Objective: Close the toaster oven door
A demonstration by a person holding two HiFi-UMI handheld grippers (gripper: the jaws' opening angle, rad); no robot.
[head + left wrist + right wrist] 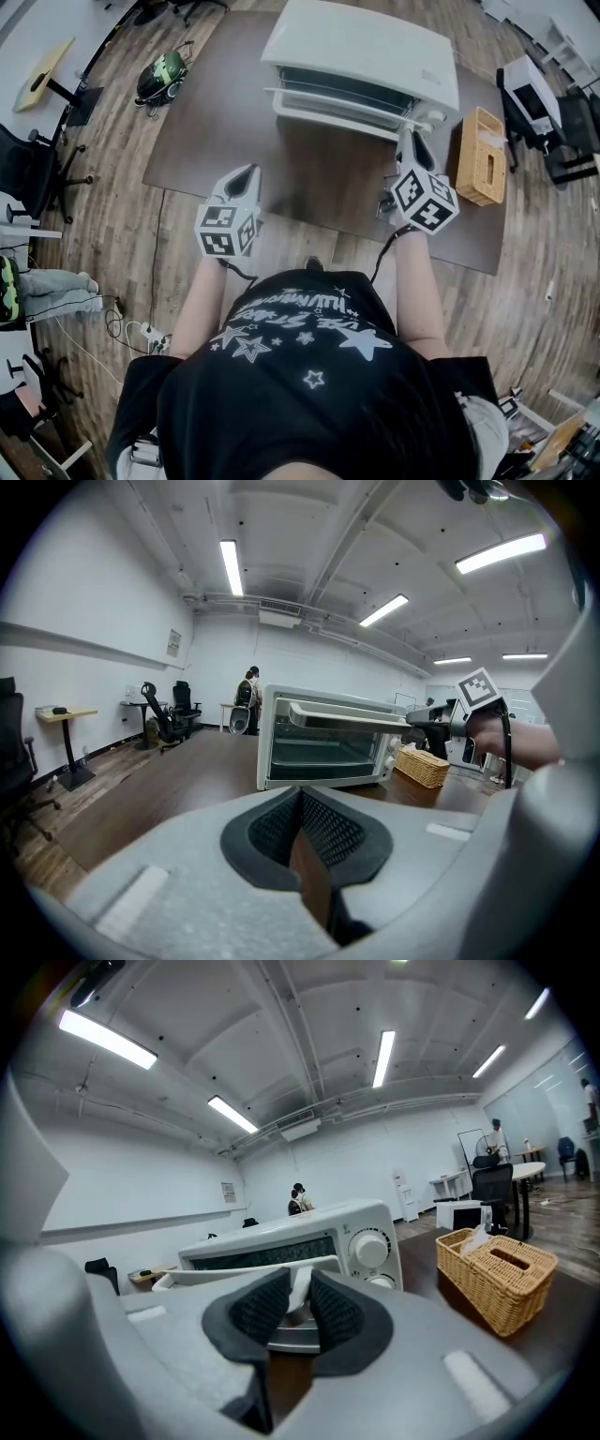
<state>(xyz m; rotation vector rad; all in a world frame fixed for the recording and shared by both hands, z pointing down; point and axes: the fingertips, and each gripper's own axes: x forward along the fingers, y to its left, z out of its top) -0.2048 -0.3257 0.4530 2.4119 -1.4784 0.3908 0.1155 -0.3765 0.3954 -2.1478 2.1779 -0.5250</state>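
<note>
A white toaster oven point(366, 47) stands at the far side of the brown table point(234, 131). Its glass door point(342, 105) hangs partly open, tilted outward, with the white handle bar point(352, 717) along its front edge. My right gripper point(409, 134) is at the right end of that bar. In the right gripper view, the handle's end point(300, 1283) sits between the dark pads point(336, 1309) of the right gripper point(298, 1305), which is shut on it. My left gripper point(249, 172) hovers over the table's near left part, well short of the oven. The left gripper point(300, 803) is shut and holds nothing.
A wicker tissue basket point(481, 155) stands on the table right of the oven. A green-and-black bag point(161, 75) lies on the floor to the left. Office chairs point(173, 710) and a small side table point(67, 714) stand farther left, and people point(250, 691) stand far behind the oven.
</note>
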